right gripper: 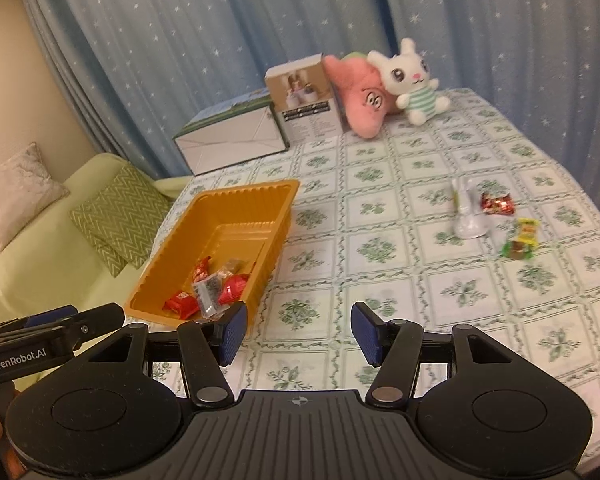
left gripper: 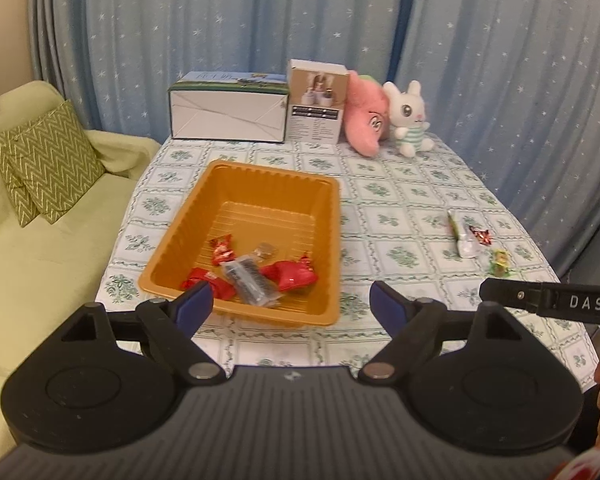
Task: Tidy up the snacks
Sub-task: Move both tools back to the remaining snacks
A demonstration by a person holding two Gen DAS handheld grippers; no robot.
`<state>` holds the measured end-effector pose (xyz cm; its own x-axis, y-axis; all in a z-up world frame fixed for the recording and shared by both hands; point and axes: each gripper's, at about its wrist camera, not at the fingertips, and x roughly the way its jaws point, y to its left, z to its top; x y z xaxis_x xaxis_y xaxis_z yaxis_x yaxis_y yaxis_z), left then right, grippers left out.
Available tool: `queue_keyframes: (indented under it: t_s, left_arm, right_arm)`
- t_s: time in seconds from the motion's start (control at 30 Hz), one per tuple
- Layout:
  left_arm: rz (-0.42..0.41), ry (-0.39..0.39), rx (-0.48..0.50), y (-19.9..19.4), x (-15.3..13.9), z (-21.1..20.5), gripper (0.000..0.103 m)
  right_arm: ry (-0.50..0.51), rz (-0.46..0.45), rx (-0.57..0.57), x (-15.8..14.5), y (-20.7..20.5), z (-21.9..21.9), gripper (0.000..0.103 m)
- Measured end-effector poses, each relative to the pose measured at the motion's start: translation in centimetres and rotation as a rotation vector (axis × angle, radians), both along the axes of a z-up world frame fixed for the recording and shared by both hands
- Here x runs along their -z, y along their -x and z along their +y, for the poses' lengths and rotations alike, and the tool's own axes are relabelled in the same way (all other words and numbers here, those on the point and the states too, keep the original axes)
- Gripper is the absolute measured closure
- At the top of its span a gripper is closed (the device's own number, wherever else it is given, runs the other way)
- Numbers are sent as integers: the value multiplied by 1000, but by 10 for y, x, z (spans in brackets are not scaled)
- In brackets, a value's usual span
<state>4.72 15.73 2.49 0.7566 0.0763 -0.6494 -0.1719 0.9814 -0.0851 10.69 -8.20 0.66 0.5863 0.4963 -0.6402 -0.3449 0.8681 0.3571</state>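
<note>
Three snacks (right gripper: 496, 220) lie loose on the bench (right gripper: 380, 208), well right of the orange tray (right gripper: 260, 200). Both grippers, left (left gripper: 291, 306) and right (right gripper: 298, 334), have released, empty jaws. I'd take the red wrapper (right gripper: 497, 204) from above with the right.

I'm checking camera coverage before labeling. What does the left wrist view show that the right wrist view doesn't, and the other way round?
Only the left wrist view shows the right gripper's arm marked DAS and the left gripper with its jaws apart. Only the right wrist view shows a white cushion on the sofa, the left gripper's arm marked GenRobot.AI, and the right gripper with its jaws apart. Both show the orange tray holding wrapped snacks, three loose snacks on the tablecloth, two boxes and two plush toys.
</note>
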Motion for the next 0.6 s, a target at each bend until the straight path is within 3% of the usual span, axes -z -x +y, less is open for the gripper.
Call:
queue_keyframes:
  t_s: [0.3, 0.6]
  left_arm:
    - [-22, 11, 68, -2, -4, -43, 8]
    - [-29, 17, 142, -21, -4, -87, 7]
  right_arm:
    - [0, -12, 75, -6, 8, -42, 43]
    - [10, -7, 179, -4, 6, -92, 42]
